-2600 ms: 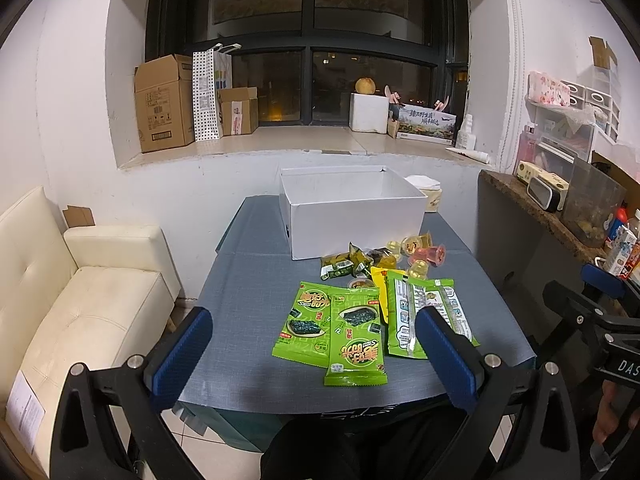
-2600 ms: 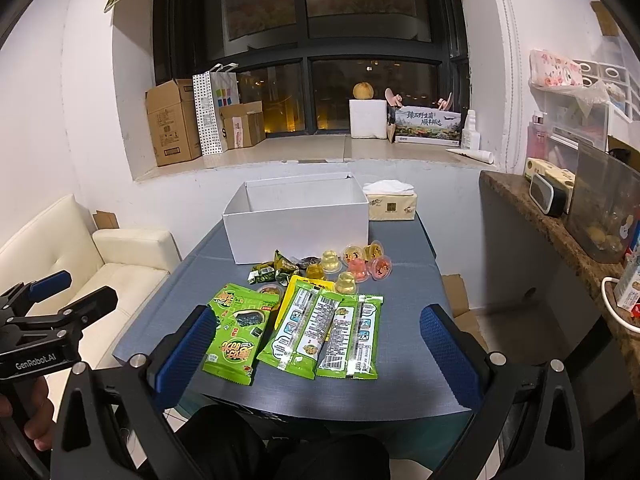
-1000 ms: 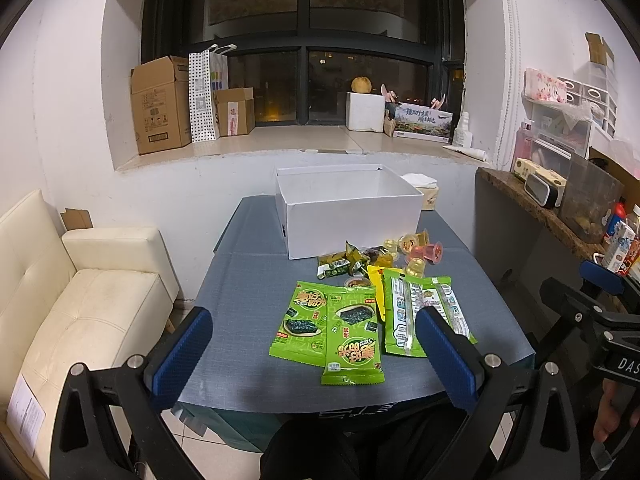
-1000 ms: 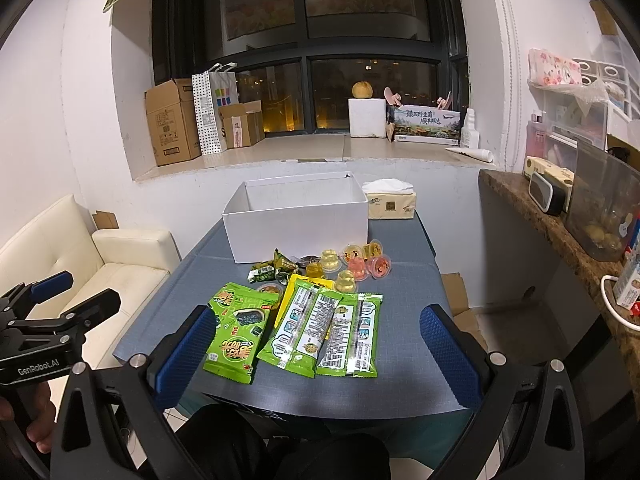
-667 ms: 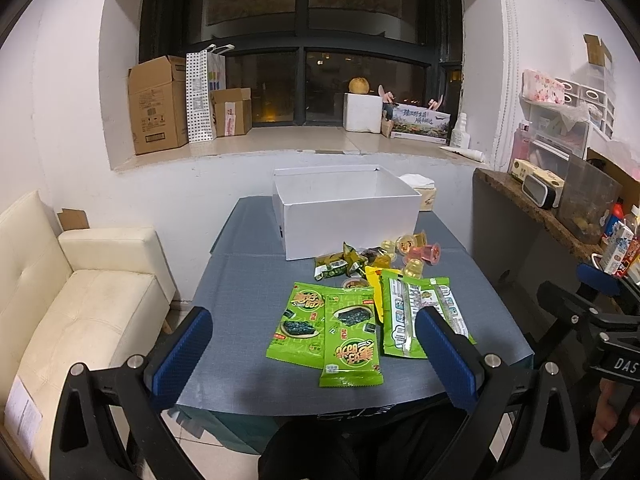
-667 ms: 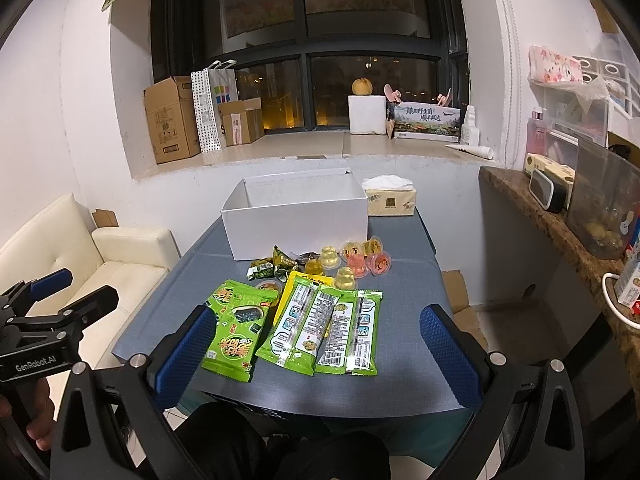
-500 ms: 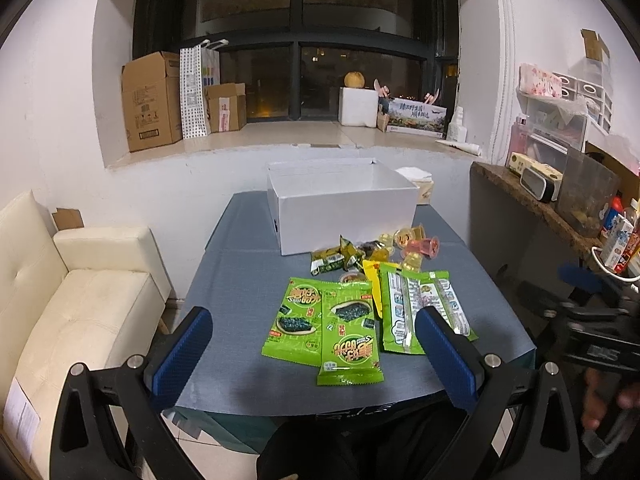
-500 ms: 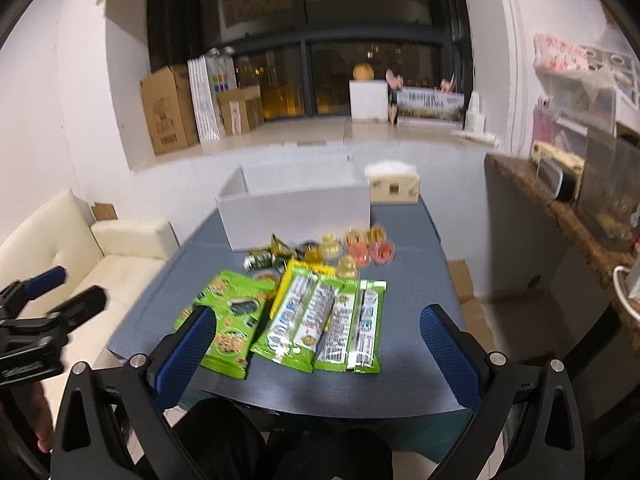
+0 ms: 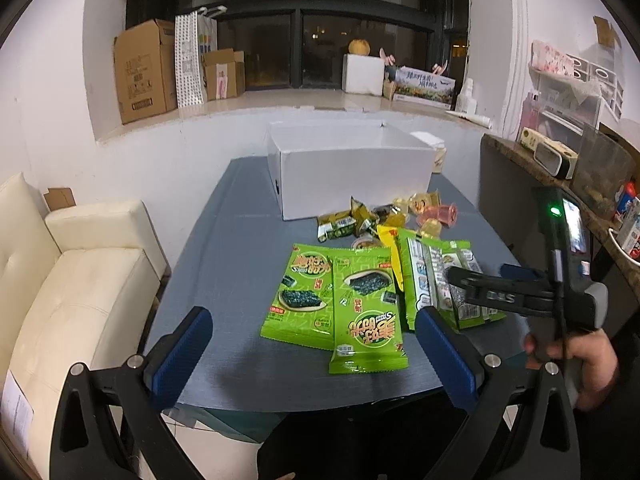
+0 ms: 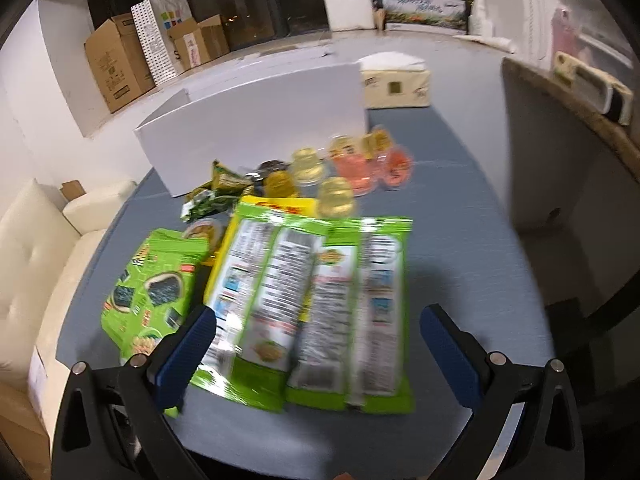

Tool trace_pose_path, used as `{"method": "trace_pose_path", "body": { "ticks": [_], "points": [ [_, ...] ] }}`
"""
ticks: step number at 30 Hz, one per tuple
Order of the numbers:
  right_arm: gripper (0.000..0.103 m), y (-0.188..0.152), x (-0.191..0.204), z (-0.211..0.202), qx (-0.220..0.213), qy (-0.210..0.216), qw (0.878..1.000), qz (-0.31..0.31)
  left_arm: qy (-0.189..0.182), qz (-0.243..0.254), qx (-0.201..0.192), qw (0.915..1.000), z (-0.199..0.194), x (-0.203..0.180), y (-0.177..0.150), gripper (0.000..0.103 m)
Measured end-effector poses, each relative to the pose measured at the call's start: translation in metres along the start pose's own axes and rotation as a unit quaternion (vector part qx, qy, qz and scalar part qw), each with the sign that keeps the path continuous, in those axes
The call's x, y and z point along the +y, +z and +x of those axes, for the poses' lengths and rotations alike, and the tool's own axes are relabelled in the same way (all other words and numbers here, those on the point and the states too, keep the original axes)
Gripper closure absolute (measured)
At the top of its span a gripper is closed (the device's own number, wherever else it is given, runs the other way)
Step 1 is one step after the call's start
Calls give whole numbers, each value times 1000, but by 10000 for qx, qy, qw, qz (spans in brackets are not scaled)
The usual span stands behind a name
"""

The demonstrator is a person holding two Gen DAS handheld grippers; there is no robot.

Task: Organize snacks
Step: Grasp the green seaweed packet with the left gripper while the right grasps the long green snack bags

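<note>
We see our right gripper (image 10: 316, 344) wide open over the green snack packs (image 10: 320, 300), which run long from 6 to 12 o'clock. Our left gripper (image 9: 312, 354) is open too.

We see a white box (image 9: 352, 172) standing open at the far end of our table. In front of it sit little jelly cups (image 10: 336, 200), yellow and pink, beside small dark green packets (image 9: 340, 224). Nearer to us lie flat green seaweed bags (image 9: 332, 296), overlapping, and two green bags (image 10: 312, 300) face down.
</note>
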State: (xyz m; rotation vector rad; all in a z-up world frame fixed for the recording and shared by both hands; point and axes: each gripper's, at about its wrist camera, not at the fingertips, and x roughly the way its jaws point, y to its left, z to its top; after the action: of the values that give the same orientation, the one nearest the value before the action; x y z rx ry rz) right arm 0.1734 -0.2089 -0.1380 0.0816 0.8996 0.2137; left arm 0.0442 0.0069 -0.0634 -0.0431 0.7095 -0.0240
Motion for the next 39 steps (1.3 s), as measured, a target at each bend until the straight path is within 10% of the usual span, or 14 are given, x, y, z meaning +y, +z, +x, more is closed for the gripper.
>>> {"method": "trace_pose_path", "body": {
  "ticks": [20,39],
  "points": [
    [34,13,34,55,389,55,9992,-84,-166,-96,309,9993,37,22,-1,0],
    [35,18,-9,-70,-709,132,9970,-288,-375,399,705,9960,111,-35,11,0]
  ]
}}
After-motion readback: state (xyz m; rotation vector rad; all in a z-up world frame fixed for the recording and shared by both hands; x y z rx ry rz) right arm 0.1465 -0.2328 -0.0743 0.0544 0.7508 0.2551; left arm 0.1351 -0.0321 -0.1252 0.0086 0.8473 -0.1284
